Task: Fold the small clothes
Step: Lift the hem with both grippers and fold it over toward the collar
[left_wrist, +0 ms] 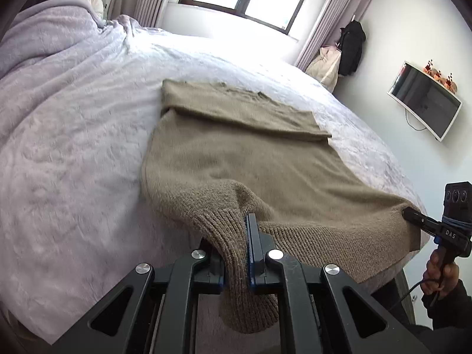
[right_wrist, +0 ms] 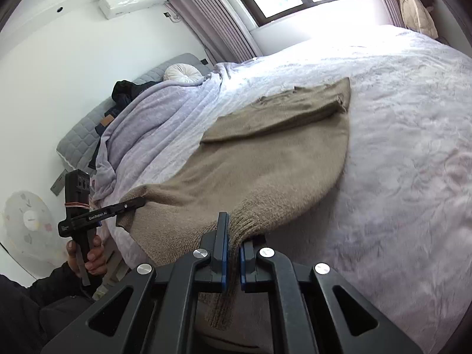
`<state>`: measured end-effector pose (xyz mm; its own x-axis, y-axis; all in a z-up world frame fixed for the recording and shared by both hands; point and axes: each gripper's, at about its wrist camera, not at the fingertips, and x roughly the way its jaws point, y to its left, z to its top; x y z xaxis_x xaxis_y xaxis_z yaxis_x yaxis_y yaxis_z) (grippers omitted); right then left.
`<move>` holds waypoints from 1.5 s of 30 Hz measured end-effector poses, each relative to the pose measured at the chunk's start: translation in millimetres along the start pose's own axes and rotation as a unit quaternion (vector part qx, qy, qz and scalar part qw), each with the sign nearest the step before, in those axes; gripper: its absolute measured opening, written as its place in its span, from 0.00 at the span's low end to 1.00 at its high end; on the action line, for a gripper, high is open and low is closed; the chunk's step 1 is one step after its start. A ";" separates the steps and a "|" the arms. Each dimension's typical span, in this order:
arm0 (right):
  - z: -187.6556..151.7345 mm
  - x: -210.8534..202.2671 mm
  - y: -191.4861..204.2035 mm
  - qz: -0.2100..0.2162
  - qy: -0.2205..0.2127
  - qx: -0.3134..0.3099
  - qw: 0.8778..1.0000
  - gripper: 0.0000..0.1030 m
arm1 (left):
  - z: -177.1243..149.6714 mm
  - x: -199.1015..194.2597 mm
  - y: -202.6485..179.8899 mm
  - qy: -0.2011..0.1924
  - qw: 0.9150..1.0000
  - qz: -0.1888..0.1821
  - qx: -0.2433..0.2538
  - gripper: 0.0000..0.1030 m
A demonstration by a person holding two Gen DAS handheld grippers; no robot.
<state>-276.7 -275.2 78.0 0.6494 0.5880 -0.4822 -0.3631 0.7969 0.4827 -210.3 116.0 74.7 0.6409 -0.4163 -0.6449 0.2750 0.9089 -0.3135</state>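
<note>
A tan knitted sweater (left_wrist: 236,153) lies flat on the lilac bed cover (left_wrist: 73,147), with a sleeve folded across its far part. My left gripper (left_wrist: 239,228) is shut on the ribbed hem at the near left corner, which is lifted and bunched between the pads. At the right edge of the left wrist view, my right gripper (left_wrist: 408,214) clamps the hem's other corner. In the right wrist view the right gripper (right_wrist: 233,236) is shut on the ribbed hem of the sweater (right_wrist: 265,162). There the left gripper (right_wrist: 138,202) bites the far hem corner, raised off the bed cover (right_wrist: 398,147).
A person's hand (right_wrist: 85,253) grips the left tool's handle near the bed edge. A heaped purple blanket (right_wrist: 153,112), a round pillow (right_wrist: 183,72) and dark clothes (right_wrist: 126,91) sit by the headboard. A wall screen (left_wrist: 424,100) and hanging coats (left_wrist: 351,47) are beyond the bed.
</note>
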 end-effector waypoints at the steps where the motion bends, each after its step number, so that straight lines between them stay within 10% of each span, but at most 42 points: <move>1: 4.3 -0.4 0.7 0.000 -0.005 -0.001 1.000 0.06 | 5.5 -0.9 -0.4 -0.006 1.000 -0.001 -0.001 0.11; 29: 199.5 81.4 -30.2 -0.037 -0.051 0.039 0.997 0.06 | 180.2 68.5 22.1 -0.062 0.996 -0.013 -0.057 0.11; 45: 255.6 241.1 -170.2 -0.115 0.044 0.156 0.980 0.09 | 249.4 280.8 79.6 0.098 0.988 0.040 -0.116 0.12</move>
<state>112.5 -304.4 66.4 0.6254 0.4176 -0.6591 0.0177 0.8369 0.5471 170.4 77.4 42.5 0.4973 -0.3605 -0.7892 0.0426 0.9186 -0.3928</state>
